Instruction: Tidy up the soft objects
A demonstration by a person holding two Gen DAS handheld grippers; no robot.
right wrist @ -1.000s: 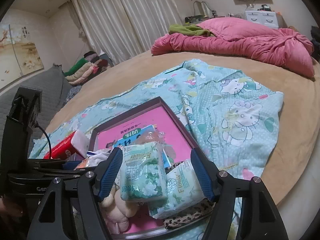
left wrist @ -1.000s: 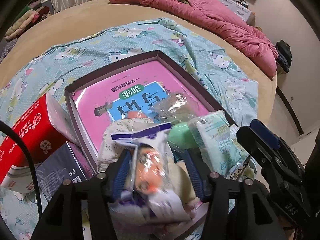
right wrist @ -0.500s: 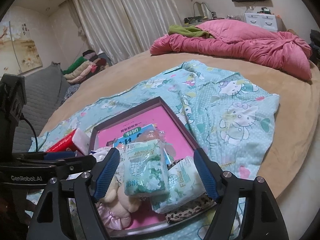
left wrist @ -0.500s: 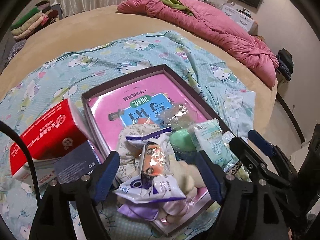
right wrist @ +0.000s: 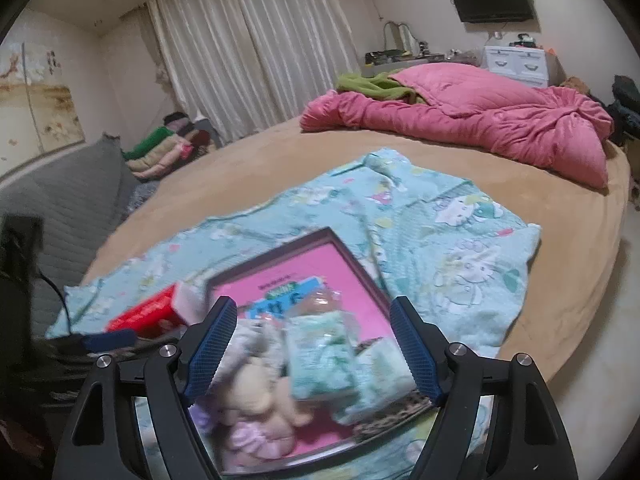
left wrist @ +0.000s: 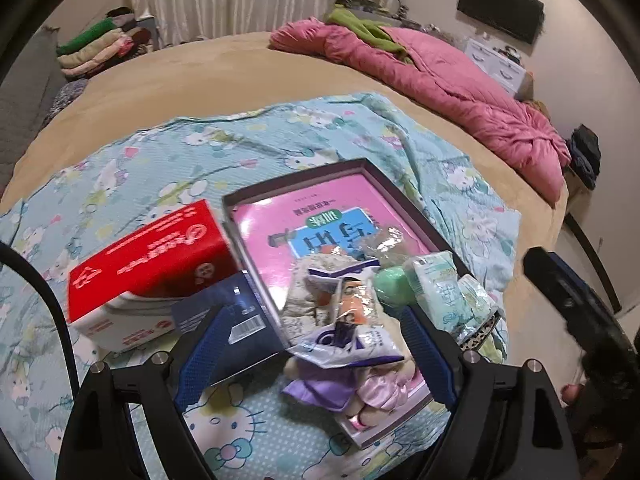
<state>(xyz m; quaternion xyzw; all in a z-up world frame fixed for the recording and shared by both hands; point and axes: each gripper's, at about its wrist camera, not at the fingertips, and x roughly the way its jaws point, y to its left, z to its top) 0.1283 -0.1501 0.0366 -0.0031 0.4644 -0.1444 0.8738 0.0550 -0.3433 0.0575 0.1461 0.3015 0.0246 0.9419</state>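
Here we are looking down on a shallow dark-rimmed box (left wrist: 360, 166) lying on a cartoon-cat blanket (left wrist: 200, 152) spread over the round bed (left wrist: 200, 72), which is giving the soft things a single place to gather. A snack packet (left wrist: 344, 320), a green pouch (left wrist: 394, 286), two tissue packs (left wrist: 436, 292) and a plush doll (right wrist: 256, 400) are crowding the box's near end, on top of a pink booklet (left wrist: 272, 224). Our left gripper (left wrist: 316, 344) is hanging above the packet with its fingers spread wide, their jaws having just been opening, with nothing pinched between them. The right gripper (right wrist: 312, 352) is likewise standing wide and empty over the tissue packs, though blur is softening that view. A red tissue box (left wrist: 148, 256) and a dark blue carton (left wrist: 224, 312) are sitting just outside the box, probably waiting their turn.
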